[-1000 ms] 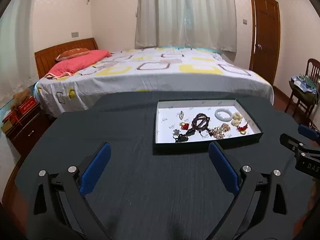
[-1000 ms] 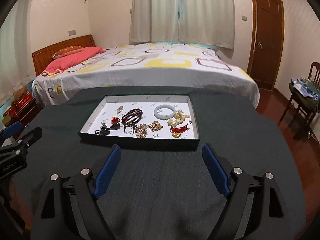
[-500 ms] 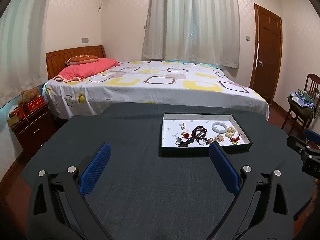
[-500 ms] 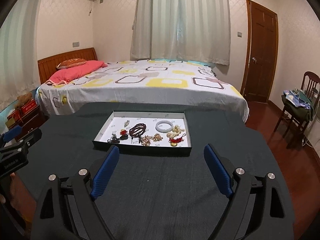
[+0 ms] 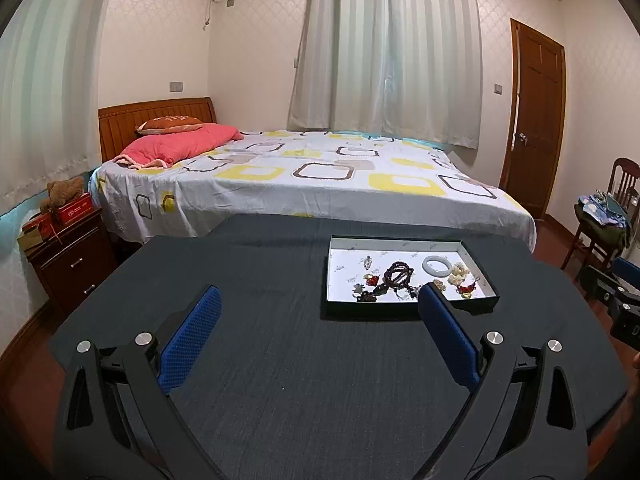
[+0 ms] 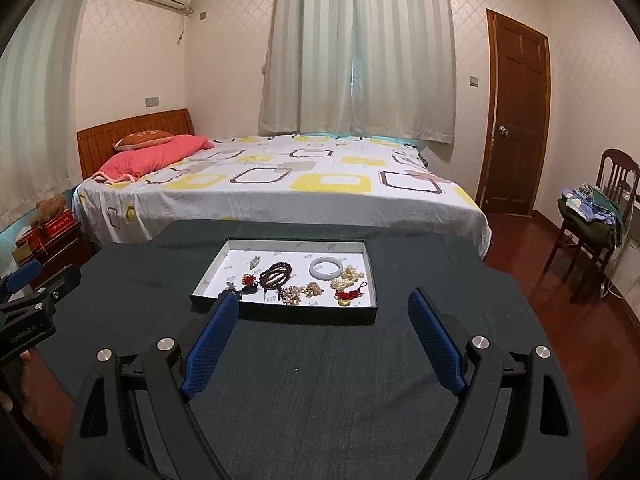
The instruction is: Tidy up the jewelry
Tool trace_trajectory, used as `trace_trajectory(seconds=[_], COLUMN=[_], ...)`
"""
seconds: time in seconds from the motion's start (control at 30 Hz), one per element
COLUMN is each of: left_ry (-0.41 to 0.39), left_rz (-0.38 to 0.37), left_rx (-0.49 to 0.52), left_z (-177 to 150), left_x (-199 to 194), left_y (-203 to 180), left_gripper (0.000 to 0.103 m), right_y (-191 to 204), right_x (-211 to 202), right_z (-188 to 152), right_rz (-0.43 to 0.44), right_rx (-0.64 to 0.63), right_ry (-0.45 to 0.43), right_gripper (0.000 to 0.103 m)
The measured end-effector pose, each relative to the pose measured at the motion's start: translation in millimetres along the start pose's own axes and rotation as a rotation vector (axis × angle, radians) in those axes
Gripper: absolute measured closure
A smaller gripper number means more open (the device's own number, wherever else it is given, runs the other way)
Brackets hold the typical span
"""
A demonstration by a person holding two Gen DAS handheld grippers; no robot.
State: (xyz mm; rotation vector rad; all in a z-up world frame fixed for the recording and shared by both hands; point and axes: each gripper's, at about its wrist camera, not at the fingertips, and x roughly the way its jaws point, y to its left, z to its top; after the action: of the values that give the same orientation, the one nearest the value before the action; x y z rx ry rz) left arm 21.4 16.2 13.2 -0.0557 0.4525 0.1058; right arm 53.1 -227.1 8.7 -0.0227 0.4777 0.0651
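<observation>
Left gripper (image 5: 318, 322): fingers (image 5: 191, 338) spread wide, nothing between them, hanging above the desk (image 5: 280, 360), touching nothing.
Right gripper (image 6: 323, 332): fingers (image 6: 210, 346) likewise wide apart, empty, above the desk short of the tray.
Tray (image 6: 280, 310): shallow, dark walls, white floor, flat on the desk toward its far edge, ahead of both grippers, apart from the fingers.
In tray, middle: dark bead bracelet (image 6: 275, 274), coiled.
In tray, right of beads: pale bangle (image 6: 326, 268), lying flat.
In tray, right end: cream cluster (image 6: 348, 274); just in front of it, red-and-gold charm (image 6: 347, 296).
In tray, front: gold pieces (image 6: 302, 292) side by side.
In tray, left part: red charm (image 6: 249, 279), dark pendant (image 6: 242, 291), small silver piece (image 6: 254, 262).
Beyond desk: bed (image 6: 280, 184).
</observation>
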Motion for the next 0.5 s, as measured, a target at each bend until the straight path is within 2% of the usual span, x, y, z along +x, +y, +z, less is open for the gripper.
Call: trace_trajectory(seconds=[0.5], left_ry=[0.001], left_rz=[0.003], left_rx=[0.000], left_z=[0.5], left_x=[-2.8], left_y=[0.3], left_gripper=[0.007], right_y=[0.4], right_x=[-3.6], right_z=[-1.3], right_rz=[0.002], right_rx=[-0.003], right_ry=[-0.002], right_gripper=[0.019])
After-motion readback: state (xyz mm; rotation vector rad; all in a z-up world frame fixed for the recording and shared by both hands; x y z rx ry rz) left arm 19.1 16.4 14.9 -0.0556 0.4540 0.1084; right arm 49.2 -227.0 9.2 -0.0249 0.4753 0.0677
